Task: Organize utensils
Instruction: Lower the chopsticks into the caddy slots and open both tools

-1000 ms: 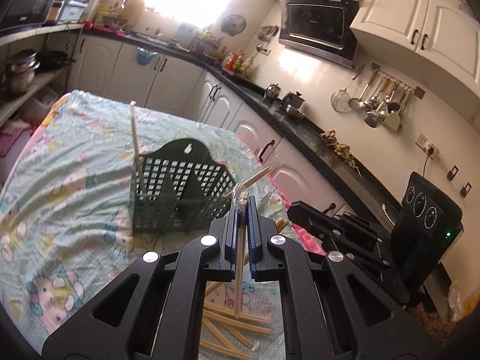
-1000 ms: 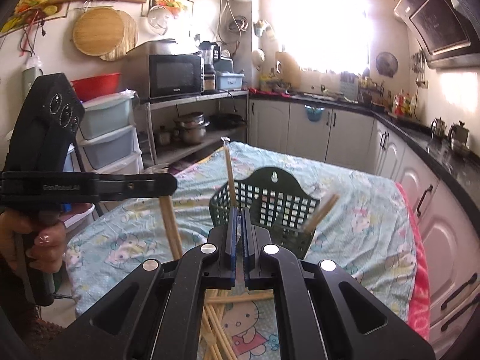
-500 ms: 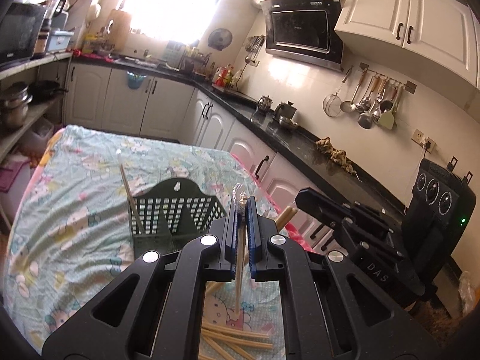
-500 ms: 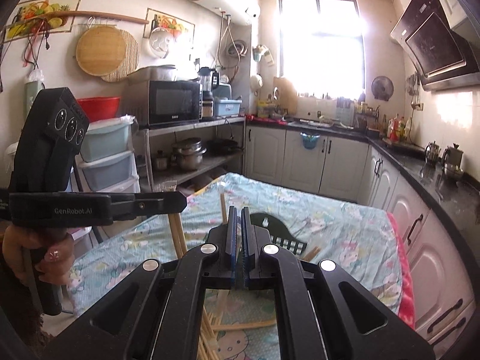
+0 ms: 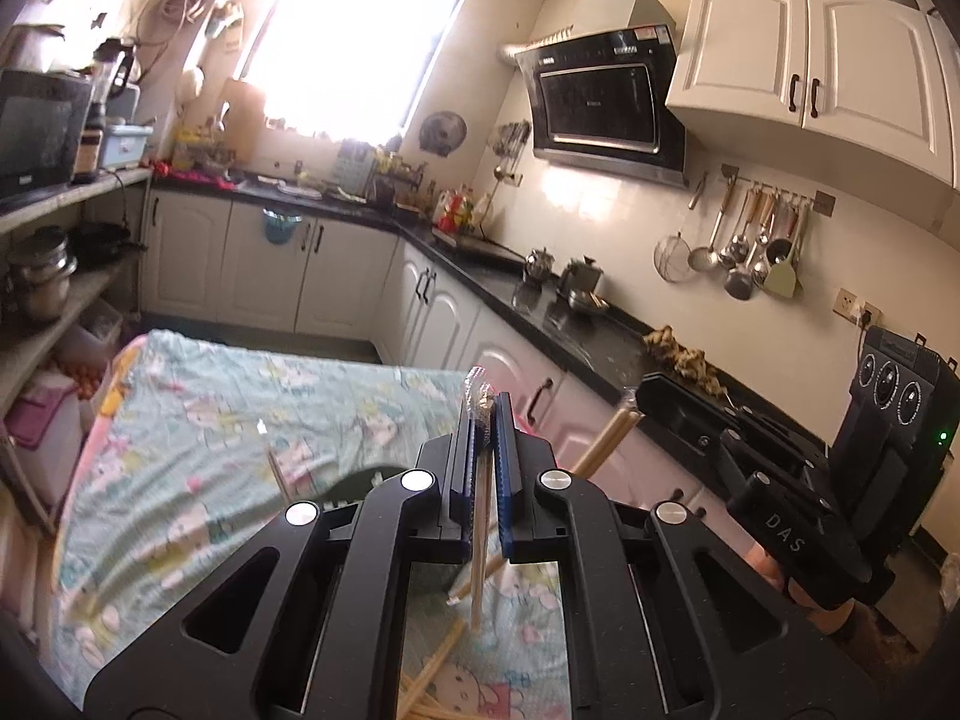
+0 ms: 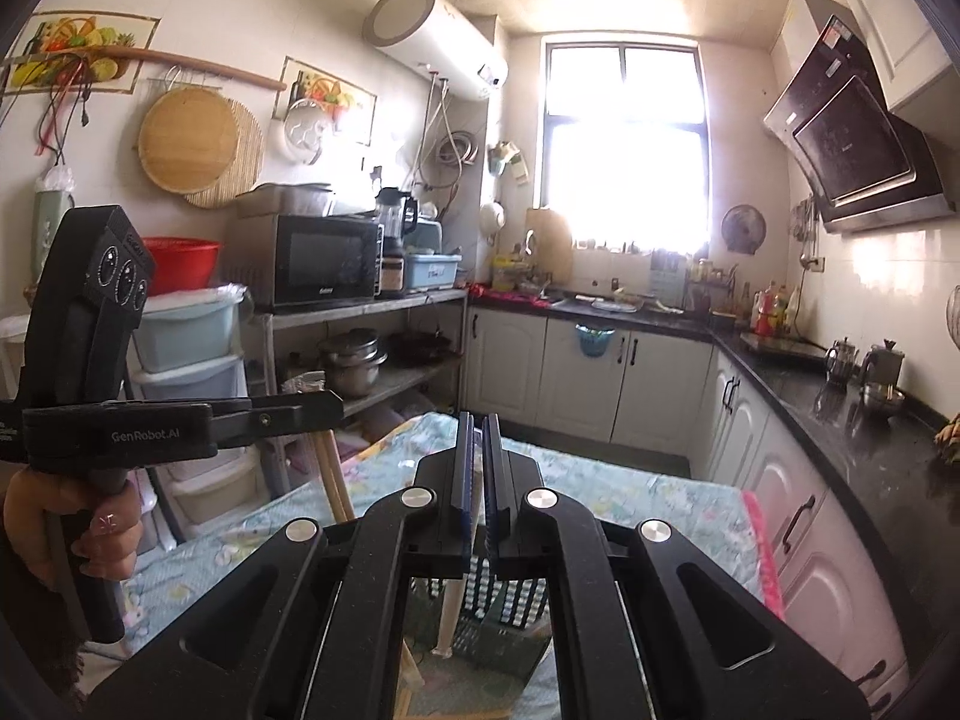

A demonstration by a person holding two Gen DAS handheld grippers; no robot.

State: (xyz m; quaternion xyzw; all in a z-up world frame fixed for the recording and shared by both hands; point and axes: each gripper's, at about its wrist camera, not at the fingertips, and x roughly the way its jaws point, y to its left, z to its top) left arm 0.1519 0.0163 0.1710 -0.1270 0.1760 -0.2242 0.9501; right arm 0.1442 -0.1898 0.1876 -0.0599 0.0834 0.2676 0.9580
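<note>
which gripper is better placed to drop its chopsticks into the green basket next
Probably the right gripper. In its own view the green basket lies directly below its jaws, its wrapped chopsticks pointing down beside it. In the left gripper view, the basket is mostly hidden behind the gripper body, farther off.

Two grippers: left gripper (image 5: 485,420), right gripper (image 6: 474,426). One wrapped chopstick (image 5: 480,516) pinched in the left; possibly a pair inside the wrapper, hard to tell. One pale stick (image 6: 457,600) between the right's closed fingers. One green basket (image 6: 510,606) on the table (image 5: 198,420). One thin stick (image 5: 273,462) standing in the basket. Several loose chopsticks (image 5: 429,681) at the table's near edge, too overlapped to count. Two kettles (image 6: 840,360) on the counter. One microwave (image 6: 312,264).
</note>
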